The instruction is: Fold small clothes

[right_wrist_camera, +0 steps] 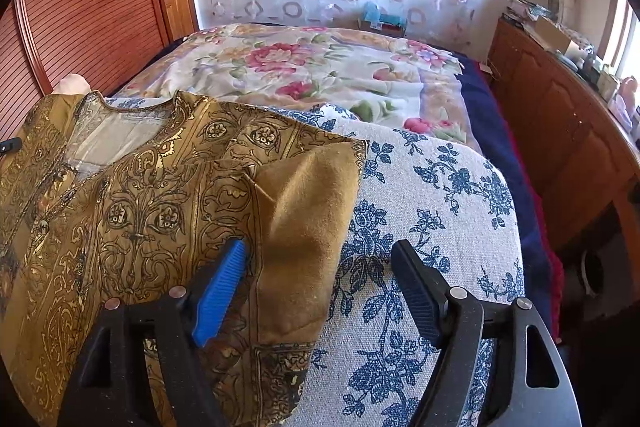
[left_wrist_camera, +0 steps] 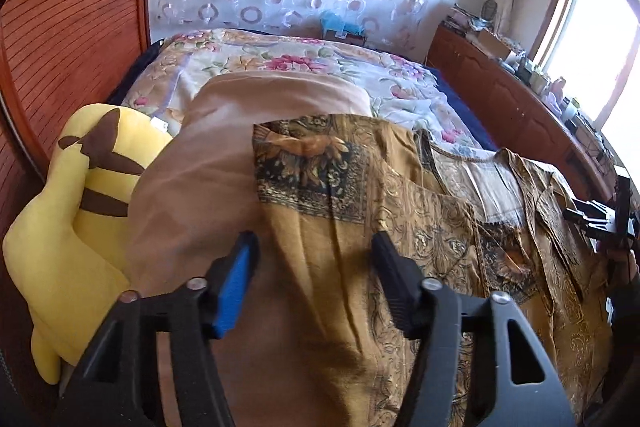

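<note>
- Garment (left_wrist_camera: 360,227), gold-brown print, is lying spread over cushions on the bed (right_wrist_camera: 320,75), neckline facing away from both cameras; judging it's laid flat so the sides can be folded in.
- Left gripper (left_wrist_camera: 312,255): jaws are standing apart, straddling the garment's folded-in side panel; cloth is sitting between them, pads not pressing. Released.
- Right gripper (right_wrist_camera: 320,267): jaws are gaping wide, flipped plain-brown sleeve flap between them, blue pad (right_wrist_camera: 220,291) just beside the fold line. No grip.
- Edges: the garment's right hem is ending between the right jaws; beyond it the blue-floral cushion (right_wrist_camera: 440,187) is showing bare.
- Left of the left jaws, the tan cushion (left_wrist_camera: 200,167) is lying bare, a yellow plush (left_wrist_camera: 60,227) crowding its far side.
- Ahead of both jaws, the floral quilt (left_wrist_camera: 280,63) is giving open room.
</note>
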`<state>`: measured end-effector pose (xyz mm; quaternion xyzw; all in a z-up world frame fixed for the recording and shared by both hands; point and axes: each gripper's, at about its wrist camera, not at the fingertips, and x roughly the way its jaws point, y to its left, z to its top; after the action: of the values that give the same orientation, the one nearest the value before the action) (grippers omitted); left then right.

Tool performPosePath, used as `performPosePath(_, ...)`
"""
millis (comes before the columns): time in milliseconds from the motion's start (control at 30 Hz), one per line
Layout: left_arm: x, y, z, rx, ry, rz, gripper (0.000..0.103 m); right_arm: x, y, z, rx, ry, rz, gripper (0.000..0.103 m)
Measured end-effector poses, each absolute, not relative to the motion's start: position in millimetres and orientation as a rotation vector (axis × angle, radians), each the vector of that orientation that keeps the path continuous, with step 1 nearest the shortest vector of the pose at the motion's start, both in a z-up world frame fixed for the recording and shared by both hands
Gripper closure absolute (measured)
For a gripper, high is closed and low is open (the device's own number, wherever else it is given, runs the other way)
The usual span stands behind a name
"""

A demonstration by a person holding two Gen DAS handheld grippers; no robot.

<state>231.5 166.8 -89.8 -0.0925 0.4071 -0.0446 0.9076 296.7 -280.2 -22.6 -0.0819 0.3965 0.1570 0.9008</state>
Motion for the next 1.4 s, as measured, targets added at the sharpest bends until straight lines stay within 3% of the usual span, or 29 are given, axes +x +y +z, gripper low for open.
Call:
performPosePath(133, 231, 170, -89, -0.240, 0.829, -0.116, 0.069, 296, -279, -22, -0.170, 0.821, 0.321, 0.024)
performPosePath(567, 236, 164, -91, -0.188, 0.838, -0.086, 0.073, 296, -280, -22, -0.169, 0.821, 0.320, 0.024)
performPosePath(600, 235, 162, -89, -0.180, 0.831, -0.096, 0.088, 296, -280, -22, -0.169, 0.821, 0.320, 0.023)
performPosePath(700, 230, 157, -83, -0.152, 0.824, -0.081, 0.097, 296, -280, -22, -0.169, 0.821, 0.320, 0.023)
performPosePath(1000, 205, 127, -51, -0.102, 0.718, -0.139, 0.099, 296, -280, -22, -0.168, 0.822, 0.320, 0.023)
performPosePath(1400, 193, 93, -50, -0.073, 0.706, -0.200, 0.100, 297, -281, -22, -0.161, 0.825, 0.329, 0.022)
